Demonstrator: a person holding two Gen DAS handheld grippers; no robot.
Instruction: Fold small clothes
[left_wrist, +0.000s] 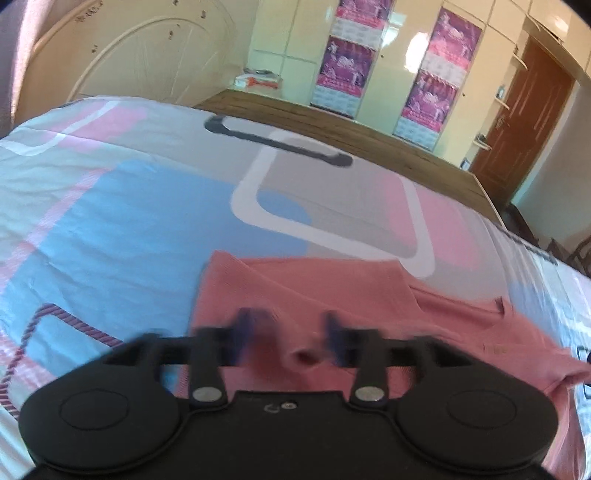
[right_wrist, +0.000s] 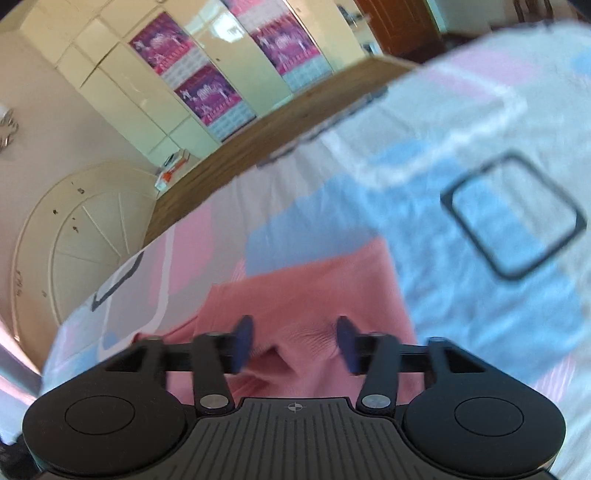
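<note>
Left hand-held gripper released above pink garment, right hand-held gripper released too (both blurred), patterned bed beneath

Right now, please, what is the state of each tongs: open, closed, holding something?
Left tongs: open, above the pink garment, not gripping it.
Right tongs: open, above the same garment, gripping nothing.
</note>
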